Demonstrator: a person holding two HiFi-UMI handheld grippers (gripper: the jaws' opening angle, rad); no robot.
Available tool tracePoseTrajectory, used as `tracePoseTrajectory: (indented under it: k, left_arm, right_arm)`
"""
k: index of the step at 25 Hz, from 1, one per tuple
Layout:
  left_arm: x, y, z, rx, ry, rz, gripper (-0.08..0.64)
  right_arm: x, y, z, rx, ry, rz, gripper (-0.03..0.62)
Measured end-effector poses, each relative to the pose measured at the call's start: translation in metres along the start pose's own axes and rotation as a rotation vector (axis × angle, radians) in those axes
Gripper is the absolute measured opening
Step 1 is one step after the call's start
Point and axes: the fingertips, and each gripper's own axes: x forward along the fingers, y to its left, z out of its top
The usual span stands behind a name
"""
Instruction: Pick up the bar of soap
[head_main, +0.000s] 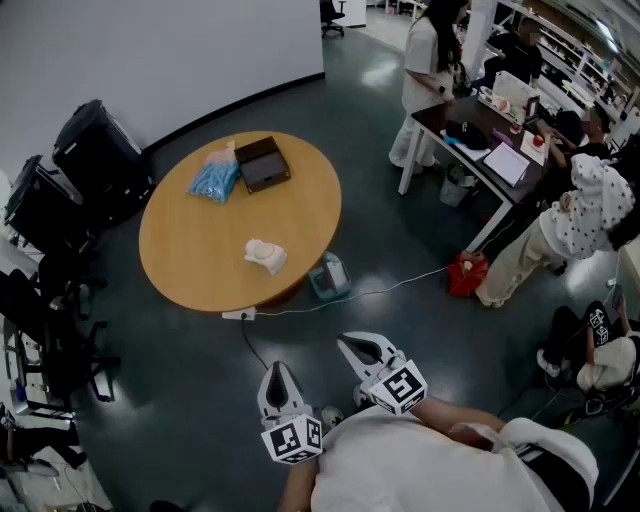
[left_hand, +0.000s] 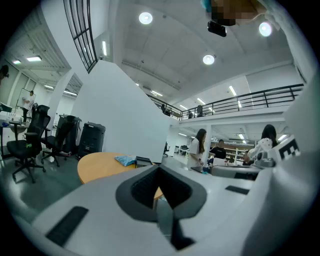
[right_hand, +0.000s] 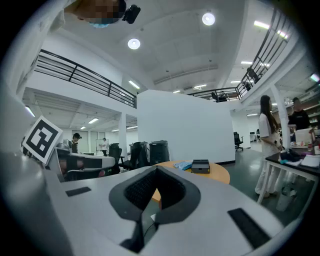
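Risks, biggest first. The left claw (head_main: 279, 372) and right claw (head_main: 352, 345) were both closed on nothing, held by the person's body and well apart from the round bench (head_main: 180, 250) at 11 o'clock. The whole approach was yet to be made. A white cable (head_main: 385, 290) and power strip (head_main: 238, 314) lay on the floor (head_main: 420, 330) between person and bench, a likely trip on the way in. The pale lump (head_main: 265, 255), probably the soap, sat toward the bench's 5 o'clock edge. A claw arriving closed could shove it off, and soap may squirt from a hard pinch.

Room: open office, dark glossy floor, black cases (head_main: 95, 150) at 10 o'clock, a standing person (head_main: 428, 75) at 1 o'clock. Bench: bare wood, with a dark box (head_main: 263, 163) and blue packet (head_main: 213, 182) at its 12 o'clock side.
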Motion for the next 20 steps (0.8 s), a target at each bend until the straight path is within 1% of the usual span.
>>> tracePoseTrajectory:
  k: [8, 12, 17, 20]
  left_arm:
    - [0.001, 0.000, -0.003, -0.004, 0.005, 0.003, 0.006]
    - [0.001, 0.000, -0.004, -0.004, 0.007, 0.013, 0.005]
    - [0.004, -0.003, -0.009, -0.012, 0.010, 0.036, 0.005]
    - [0.006, -0.001, -0.016, -0.024, 0.025, 0.057, 0.006]
  right_arm:
    - [0.000, -0.002, -0.001, 0.006, -0.002, -0.001, 0.012]
    - [0.001, -0.002, -0.001, 0.001, 0.002, 0.009, 0.012]
    - [0.003, -0.013, -0.005, 0.025, 0.005, 0.014, 0.012]
    - [0.005, -0.014, -0.004, -0.007, -0.007, 0.037, 0.012]
